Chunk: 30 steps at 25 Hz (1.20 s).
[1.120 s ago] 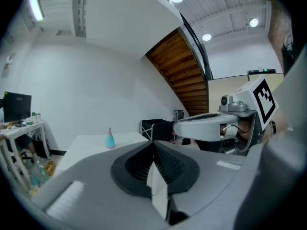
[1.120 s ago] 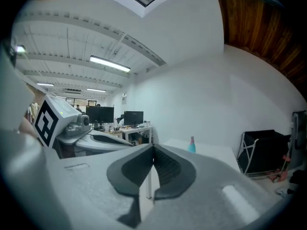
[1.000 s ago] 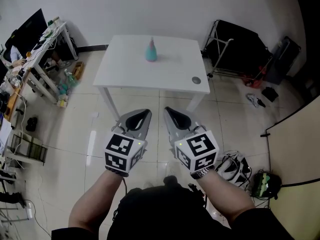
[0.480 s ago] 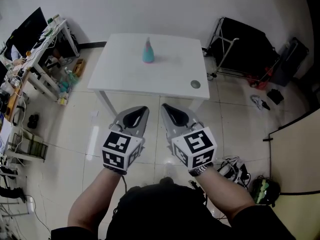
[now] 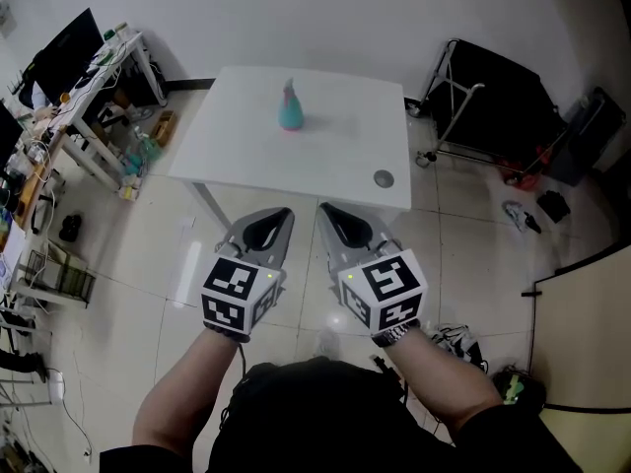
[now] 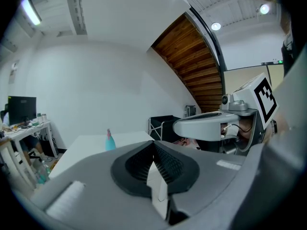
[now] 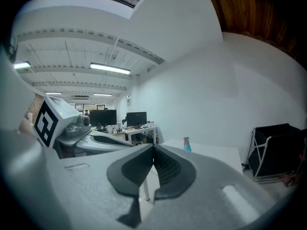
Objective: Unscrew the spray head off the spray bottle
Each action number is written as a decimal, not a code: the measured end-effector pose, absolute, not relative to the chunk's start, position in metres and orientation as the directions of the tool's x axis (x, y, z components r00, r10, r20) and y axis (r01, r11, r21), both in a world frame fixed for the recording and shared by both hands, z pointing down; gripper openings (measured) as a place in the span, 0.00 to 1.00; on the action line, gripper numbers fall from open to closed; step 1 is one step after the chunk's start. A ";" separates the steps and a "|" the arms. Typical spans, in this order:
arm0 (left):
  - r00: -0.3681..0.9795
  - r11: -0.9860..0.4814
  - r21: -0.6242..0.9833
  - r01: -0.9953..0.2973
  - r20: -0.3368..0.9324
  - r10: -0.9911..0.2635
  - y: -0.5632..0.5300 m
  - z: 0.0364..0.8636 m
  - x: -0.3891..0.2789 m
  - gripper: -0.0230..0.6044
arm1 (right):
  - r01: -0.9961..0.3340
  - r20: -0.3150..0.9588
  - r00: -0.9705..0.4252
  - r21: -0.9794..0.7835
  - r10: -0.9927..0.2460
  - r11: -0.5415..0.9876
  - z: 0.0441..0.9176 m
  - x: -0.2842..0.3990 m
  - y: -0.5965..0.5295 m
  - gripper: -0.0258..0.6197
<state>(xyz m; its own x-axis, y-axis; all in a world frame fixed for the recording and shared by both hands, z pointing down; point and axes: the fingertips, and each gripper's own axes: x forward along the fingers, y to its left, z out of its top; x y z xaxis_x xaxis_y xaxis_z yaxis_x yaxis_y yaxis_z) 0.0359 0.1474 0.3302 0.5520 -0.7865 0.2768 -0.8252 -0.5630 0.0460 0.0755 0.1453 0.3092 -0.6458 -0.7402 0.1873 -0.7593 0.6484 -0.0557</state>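
Seen from above, a person's forearms reach forward over a tiled floor, each hand carrying a grey two-jaw gripper topped with a marker cube. The left gripper [image 5: 279, 217] and the right gripper [image 5: 330, 212] sit side by side, each with its jaws pressed fully together and nothing between them. Beyond their tips stands a white table [image 5: 335, 156], with a small round object [image 5: 384, 178] near its front right corner. Toward the table's far side a teal spray bottle [image 5: 290, 114] stands upright and alone, well apart from both grippers, its spray head [image 5: 289, 87] screwed on. The work appears to be at the approach stage, with nothing yet touched. The next move likely calls for coming up to the table and opening both grippers, one to steady the bottle's body and the other to grasp the head.
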 end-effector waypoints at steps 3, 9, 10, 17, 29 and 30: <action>0.542 -0.553 0.042 -0.832 0.277 -0.793 0.140 0.331 0.043 0.06 | -0.751 0.186 -0.656 -0.060 -0.732 0.658 0.310 0.083 0.138 0.03; 0.526 -0.538 0.042 -0.842 0.284 -0.802 0.134 0.333 0.054 0.06 | -0.741 0.189 -0.667 -0.070 -0.721 0.667 0.314 0.097 0.130 0.03; 0.523 -0.535 0.042 -0.844 0.286 -0.803 0.133 0.334 0.054 0.06 | -0.739 0.189 -0.669 -0.071 -0.719 0.669 0.314 0.097 0.129 0.03; 0.502 -0.519 0.021 -0.855 0.285 -0.816 0.120 0.339 0.048 0.06 | -0.733 0.194 -0.675 -0.070 -0.711 0.677 0.317 0.095 0.119 0.03; 0.516 -0.525 0.045 -0.850 0.274 -0.812 0.088 0.342 0.043 0.06 | -0.736 0.209 -0.668 -0.045 -0.714 0.676 0.317 0.086 0.087 0.03; 0.516 -0.525 0.045 -0.850 0.274 -0.811 0.085 0.343 0.041 0.06 | -0.736 0.211 -0.668 -0.045 -0.714 0.676 0.318 0.084 0.084 0.03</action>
